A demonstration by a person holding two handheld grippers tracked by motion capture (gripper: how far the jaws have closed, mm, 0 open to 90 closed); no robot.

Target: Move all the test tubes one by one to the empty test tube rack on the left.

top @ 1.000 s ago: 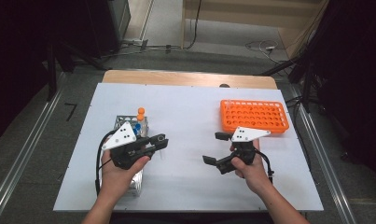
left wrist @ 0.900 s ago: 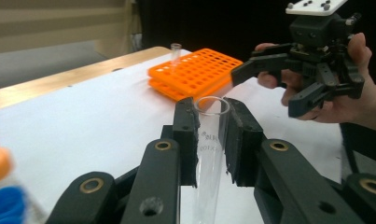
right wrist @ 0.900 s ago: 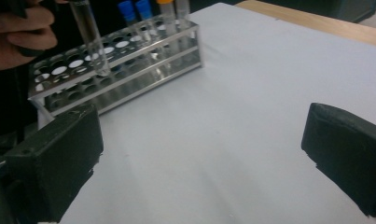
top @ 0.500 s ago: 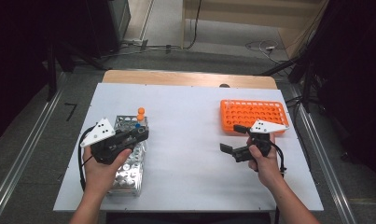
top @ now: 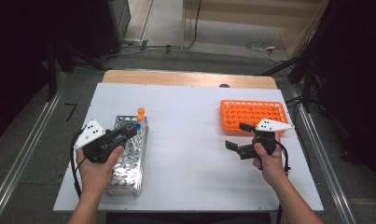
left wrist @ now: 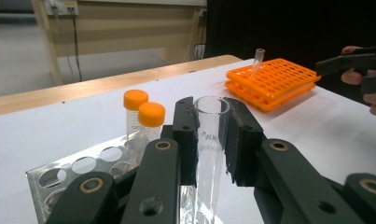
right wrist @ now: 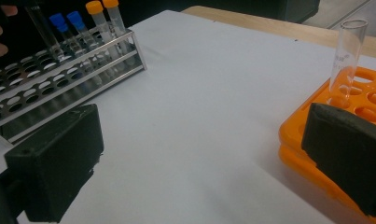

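Note:
My left gripper (top: pixel 129 129) (left wrist: pixel 212 135) is shut on an uncapped clear glass tube (left wrist: pixel 210 154), held upright just above the near holes of the metal rack (top: pixel 129 163) (left wrist: pixel 59 175). Two orange-capped tubes (top: pixel 141 112) (left wrist: pixel 143 112) stand at the rack's far end, with blue-capped ones (right wrist: pixel 66 23) beside them. My right gripper (top: pixel 237 136) (right wrist: pixel 199 154) is open and holds nothing, low over the table beside the near-left corner of the orange rack (top: pixel 253 114) (right wrist: pixel 316 135). One clear uncapped tube (right wrist: pixel 346 51) (left wrist: pixel 258 58) stands in that orange rack.
The white tabletop (top: pixel 190 140) lies bare between the two racks. A wooden strip (top: pixel 185 78) runs along the table's far edge, with floor cables beyond it. Metal rails flank the table on both sides.
The left hand has moved left, over the metal rack, with the tube in its jaws. The right hand has moved right and away, toward the orange rack, jaws still apart.

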